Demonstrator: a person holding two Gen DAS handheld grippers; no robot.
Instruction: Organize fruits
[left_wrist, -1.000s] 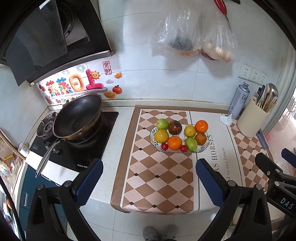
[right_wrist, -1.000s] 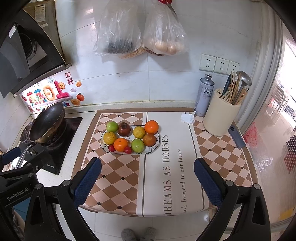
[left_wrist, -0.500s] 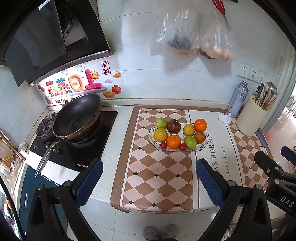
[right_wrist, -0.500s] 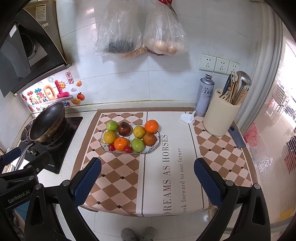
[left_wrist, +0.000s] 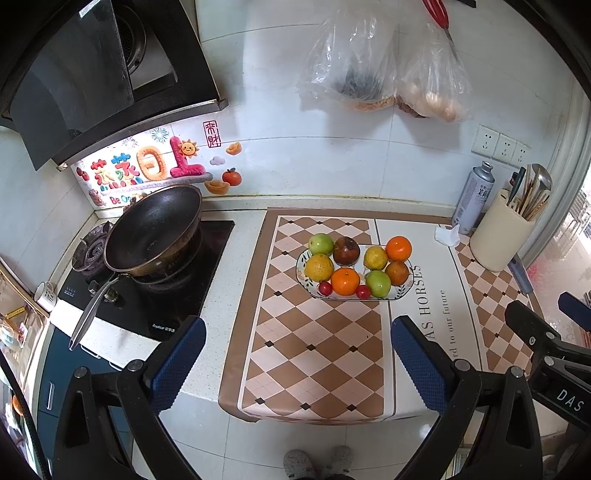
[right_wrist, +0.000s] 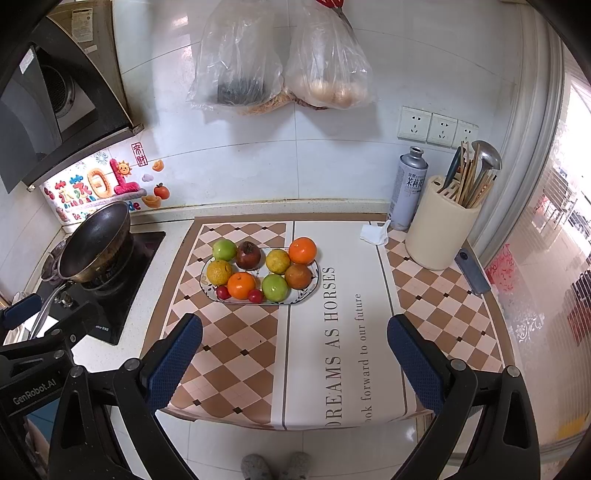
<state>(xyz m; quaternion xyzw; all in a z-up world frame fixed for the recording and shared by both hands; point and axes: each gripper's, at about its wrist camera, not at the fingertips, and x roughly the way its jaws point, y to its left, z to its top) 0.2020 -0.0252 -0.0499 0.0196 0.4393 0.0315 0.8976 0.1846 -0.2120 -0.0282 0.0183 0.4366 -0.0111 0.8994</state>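
Nothing much moved since a second ago: both views drift back slightly, fruit plate slightly smaller. Left gripper (left_wrist: 295, 354) jaws wide open, empty. Right gripper (right_wrist: 293, 354) same, wide, holding nothing. Plate (right_wrist: 306, 293) of fruits (right_wrist: 242, 285) sits on the worktop mat (right_wrist: 243, 347), well ahead of both jaws: ahead-right of left, ahead-left of right. Plate's long axis runs crosswise. Neither gripper clearly nearer.

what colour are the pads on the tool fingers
Dark blue pads on black arms, clearest in the right wrist view.
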